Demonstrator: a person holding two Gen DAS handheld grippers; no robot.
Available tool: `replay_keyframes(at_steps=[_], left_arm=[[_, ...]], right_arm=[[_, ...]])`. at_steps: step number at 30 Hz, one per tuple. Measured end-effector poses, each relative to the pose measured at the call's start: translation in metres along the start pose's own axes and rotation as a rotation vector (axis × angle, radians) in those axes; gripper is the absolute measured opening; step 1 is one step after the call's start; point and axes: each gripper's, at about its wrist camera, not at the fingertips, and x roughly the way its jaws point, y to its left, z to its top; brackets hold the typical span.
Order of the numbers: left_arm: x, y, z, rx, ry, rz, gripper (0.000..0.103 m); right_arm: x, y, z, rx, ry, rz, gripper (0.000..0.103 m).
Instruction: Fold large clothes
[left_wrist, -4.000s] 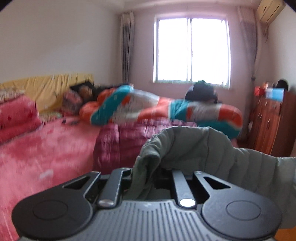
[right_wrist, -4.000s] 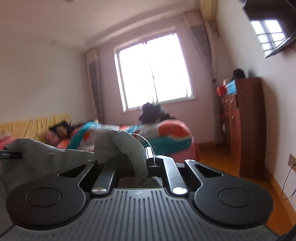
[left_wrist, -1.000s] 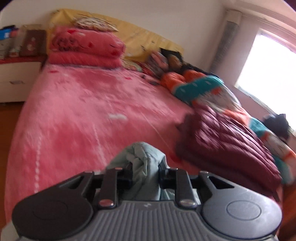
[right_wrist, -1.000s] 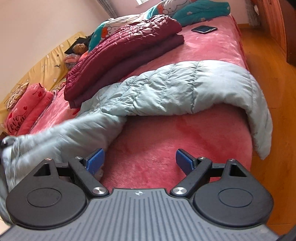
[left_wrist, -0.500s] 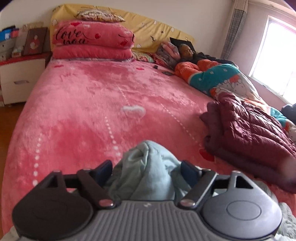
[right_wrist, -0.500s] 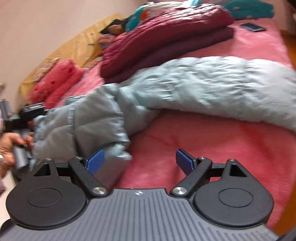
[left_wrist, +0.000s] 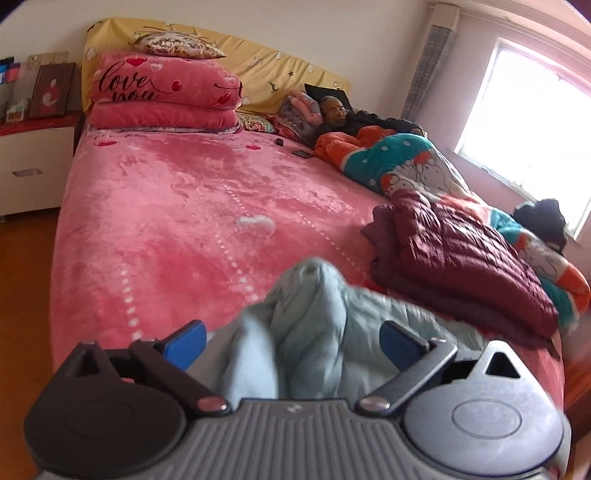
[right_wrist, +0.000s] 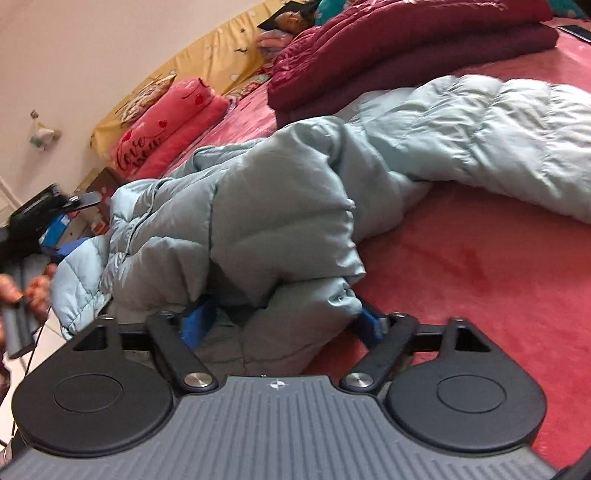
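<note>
My left tongs (left_wrist: 291, 341) are opening, their blue pads (left_wrist: 184, 341) spread wide with a bunched hump of the pale blue down jacket (left_wrist: 310, 328) rising between them; the cloth looks blurred and I cannot see either pad pressing on it. My right tongs (right_wrist: 284, 321) are closing around another thick fold of the same jacket (right_wrist: 280, 206), which fills the gap between the pads; whether the pads already bite into the padding I cannot tell, since the fabric hides most of them. The jacket lies on the pink bed (left_wrist: 166, 206), crumpled at the near edge and stretching away toward 2 o'clock in the right wrist view, where a long quilted part lies flat across the blanket. Beyond it, at 1 o'clock, sits a folded dark red down coat (right_wrist: 406, 44), touching or just beside the jacket's far edge. In the left wrist view that red coat (left_wrist: 461, 266) is at 3 o'clock, with pink pillows (left_wrist: 162, 99) stacked at 11 o'clock against the yellow headboard (left_wrist: 258, 62). A person (left_wrist: 354, 118) lies along the far side of the bed under a bright patterned quilt (left_wrist: 399, 162). At 9 o'clock in the right wrist view I see my left hand (right_wrist: 22, 288) gripping the other tool's handle.
</note>
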Motion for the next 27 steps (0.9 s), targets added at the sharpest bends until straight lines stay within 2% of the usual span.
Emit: replay_keyframes(at_steps=[1,2,3,6,10,14,17,20,24,27], left_arm=[[-0.009,0.002,-0.006,0.011,0.005,0.006,0.1],[-0.017,0.004,-0.013,0.021,0.01,0.011,0.1],[-0.024,0.005,-0.018,0.027,0.012,0.018,0.1],[-0.044,0.007,-0.036,0.05,0.012,0.033,0.099],[-0.059,0.008,-0.058,0.067,0.007,0.05,0.099],[-0.06,0.011,-0.079,0.082,0.034,0.048,0.097],[-0.056,0.02,-0.092,0.048,0.054,0.065,0.095],[-0.05,0.025,-0.1,0.059,0.065,0.119,0.093],[-0.047,0.033,-0.1,0.026,0.037,0.139,0.093],[-0.044,0.033,-0.101,0.023,0.048,0.144,0.093]], right_arm=[[0.003,0.001,-0.001,0.003,0.006,0.0,0.077],[0.005,0.003,0.001,0.005,0.013,-0.004,0.06],[0.008,0.004,0.0,0.01,0.02,-0.005,0.048],[0.01,0.007,0.002,0.021,0.022,-0.009,0.033],[-0.005,0.004,0.007,0.015,0.013,-0.002,0.027],[-0.008,0.006,0.009,0.008,0.0,-0.001,0.022],[-0.018,0.002,0.008,0.016,-0.023,0.003,0.019],[-0.041,-0.002,0.005,0.024,-0.06,0.013,0.017],[-0.066,-0.005,0.004,0.091,-0.128,0.032,0.014],[-0.084,-0.008,-0.001,0.166,-0.174,0.052,0.013]])
